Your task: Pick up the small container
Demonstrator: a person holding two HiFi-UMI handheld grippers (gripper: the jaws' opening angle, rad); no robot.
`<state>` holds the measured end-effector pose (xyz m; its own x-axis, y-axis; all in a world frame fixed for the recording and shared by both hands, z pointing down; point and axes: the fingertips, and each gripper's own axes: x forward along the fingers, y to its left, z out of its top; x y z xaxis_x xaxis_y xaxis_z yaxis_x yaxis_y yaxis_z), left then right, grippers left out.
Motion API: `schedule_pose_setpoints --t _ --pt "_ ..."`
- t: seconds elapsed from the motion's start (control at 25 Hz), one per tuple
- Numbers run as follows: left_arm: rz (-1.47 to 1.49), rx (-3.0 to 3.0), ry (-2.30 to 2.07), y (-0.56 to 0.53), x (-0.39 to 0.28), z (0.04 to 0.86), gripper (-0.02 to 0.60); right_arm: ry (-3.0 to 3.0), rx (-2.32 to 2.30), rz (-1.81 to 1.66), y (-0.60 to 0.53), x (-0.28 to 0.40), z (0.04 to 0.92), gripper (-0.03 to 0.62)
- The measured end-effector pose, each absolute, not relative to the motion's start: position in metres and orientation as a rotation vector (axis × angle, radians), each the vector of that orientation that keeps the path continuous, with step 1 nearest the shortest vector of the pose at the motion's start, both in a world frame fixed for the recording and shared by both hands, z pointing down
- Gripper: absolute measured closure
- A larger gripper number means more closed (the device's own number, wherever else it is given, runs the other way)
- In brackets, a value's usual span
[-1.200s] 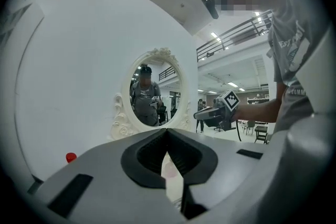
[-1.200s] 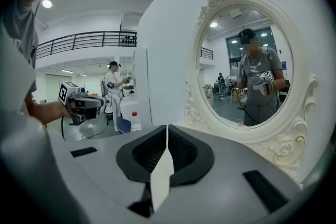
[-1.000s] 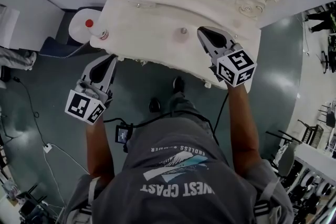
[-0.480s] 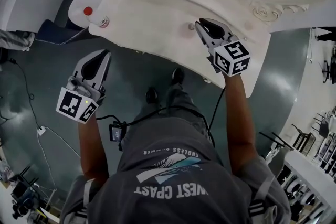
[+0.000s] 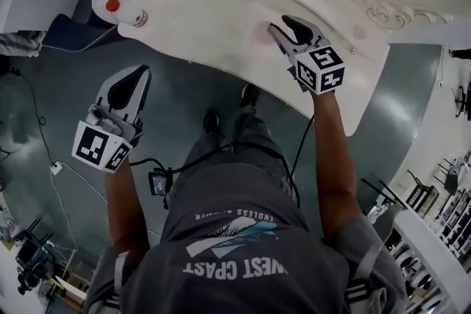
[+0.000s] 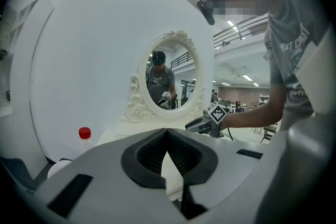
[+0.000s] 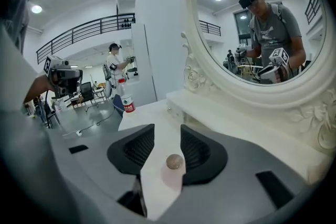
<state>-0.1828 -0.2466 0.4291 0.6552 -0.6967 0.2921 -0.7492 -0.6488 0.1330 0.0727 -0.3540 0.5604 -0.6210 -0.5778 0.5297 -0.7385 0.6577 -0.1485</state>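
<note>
The small container (image 7: 174,163) is pale pink with a round brownish top. It stands on the white vanity table (image 5: 199,18), and in the head view it shows as a faint pink spot (image 5: 263,32). My right gripper (image 7: 167,132) is low over the tabletop with its jaws on either side of the container. They have just been opening, and the pads do not press on it. From above, the right gripper (image 5: 282,26) lies over the table's middle. My left gripper (image 6: 167,131) is shut and empty. It hangs over the floor (image 5: 135,75), off the table's front left edge.
A clear bottle with a red cap (image 5: 124,11) stands at the table's left corner. An ornate oval mirror (image 7: 262,23) rises at the back of the table. A raised drawer ledge (image 7: 220,113) runs below it. Cables (image 5: 44,151) lie on the floor. A person (image 7: 114,68) stands far off.
My right gripper has come down toward the tabletop and its jaws have spread around the container. My left gripper has sunk a little beside the table. The view has shifted.
</note>
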Motion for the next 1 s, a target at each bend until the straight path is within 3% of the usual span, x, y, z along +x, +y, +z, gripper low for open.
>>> schedule_pose_setpoints --t 0.52,0.8,0.92,1.0 --pt "0.351 2.587 -1.187 -0.243 -0.176 0.444 0.566 -2.406 0.95 0.533 -0.352 0.064 0.613 0.391" --pt "0.357 2.579 -1.195 -0.237 -0.173 0.447 0.566 -2.387 0.985 0.394 -0.359 0.063 0.62 0.45" --pt "0.355 2.583 -1.197 -0.234 -0.172 0.445 0.566 -2.355 0.964 0.336 -0.357 0.063 0.632 0.401" --pt "0.355 2.585 -1.201 -0.233 -0.173 0.444 0.566 -2.337 0.975 0.329 -0.357 0.064 0.642 0.402"
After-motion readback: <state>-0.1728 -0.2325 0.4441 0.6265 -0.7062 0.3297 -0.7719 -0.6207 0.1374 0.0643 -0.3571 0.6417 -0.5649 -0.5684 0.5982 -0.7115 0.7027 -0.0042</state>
